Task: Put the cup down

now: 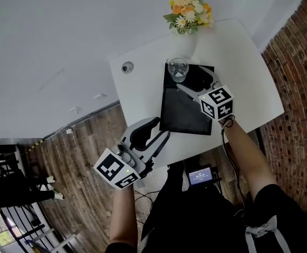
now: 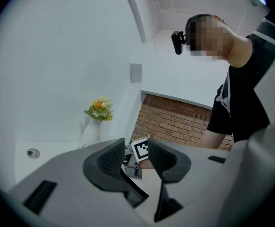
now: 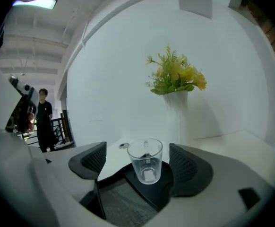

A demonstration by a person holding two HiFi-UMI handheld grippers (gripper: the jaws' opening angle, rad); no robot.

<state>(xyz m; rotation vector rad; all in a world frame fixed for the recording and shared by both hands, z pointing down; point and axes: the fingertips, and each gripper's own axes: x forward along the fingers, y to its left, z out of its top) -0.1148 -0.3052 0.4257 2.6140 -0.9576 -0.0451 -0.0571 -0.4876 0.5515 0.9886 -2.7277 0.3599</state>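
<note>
Between the fingers (image 3: 187, 162) of the right gripper (image 3: 138, 167), which are spread wide and touch nothing, the cup (image 3: 145, 161) stands upright with a gap on either side. It is clear glass, looks empty, and has what looks like a handle on its far side. It rests on the far left corner of a dark mat (image 1: 184, 109), which runs from about the middle of the white surface (image 1: 248, 88) to its near edge. Judging by that, I take the cup as set down, with only the backing away left. I expect it to be stiff, light, smooth and breakable. If I had to take it again, I would close on the straight wall at mid-height, pads on opposite sides and clear of the handle, with gentle pressure, since glass slips easily and will not give. Any withdrawal should go straight back along the fingers, because a sideways brush could tip or slide it on the mat. Beyond the cup, at the far edge of the surface, stands a white vase (image 1: 188, 42) of flowers, near enough that I would not push forward. My left gripper (image 1: 154, 137) hangs off the near left corner, fingers open and holding nothing.
</note>
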